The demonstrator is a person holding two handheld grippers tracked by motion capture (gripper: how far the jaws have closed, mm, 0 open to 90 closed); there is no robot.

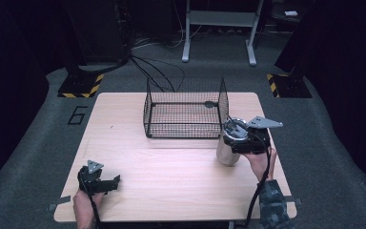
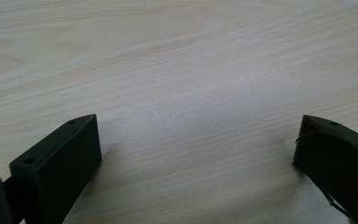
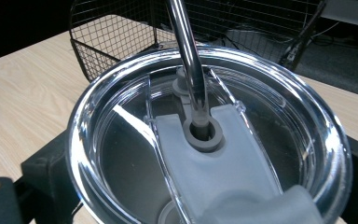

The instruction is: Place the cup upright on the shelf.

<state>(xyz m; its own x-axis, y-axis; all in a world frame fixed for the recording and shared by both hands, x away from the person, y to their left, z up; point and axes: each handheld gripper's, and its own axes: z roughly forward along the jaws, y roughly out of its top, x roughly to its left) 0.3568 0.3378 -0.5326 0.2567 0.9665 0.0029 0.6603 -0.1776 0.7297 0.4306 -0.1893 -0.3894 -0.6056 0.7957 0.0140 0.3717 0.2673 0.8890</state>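
Note:
A steel tumbler [image 1: 227, 151] with a clear lid [image 3: 121, 154] and a metal straw [image 3: 189, 56] is at the table's right side, just in front of the right corner of a black wire basket [image 1: 186, 129]. My right gripper [image 1: 240, 142] is shut on the tumbler just under the lid, one jaw on each side, as the right gripper view [image 3: 205, 186] shows. The basket [image 3: 116, 32] stands behind it and looks empty. My left gripper [image 1: 112, 183] rests near the front left of the table. Its jaws [image 2: 196, 135] are spread wide over bare wood.
The light wooden table [image 1: 171, 167] has bare room across its middle and left. Cables [image 1: 157, 71] run on the grey floor behind the basket. A metal stand [image 1: 219, 28] and bases taped yellow and black [image 1: 81, 88] sit farther back.

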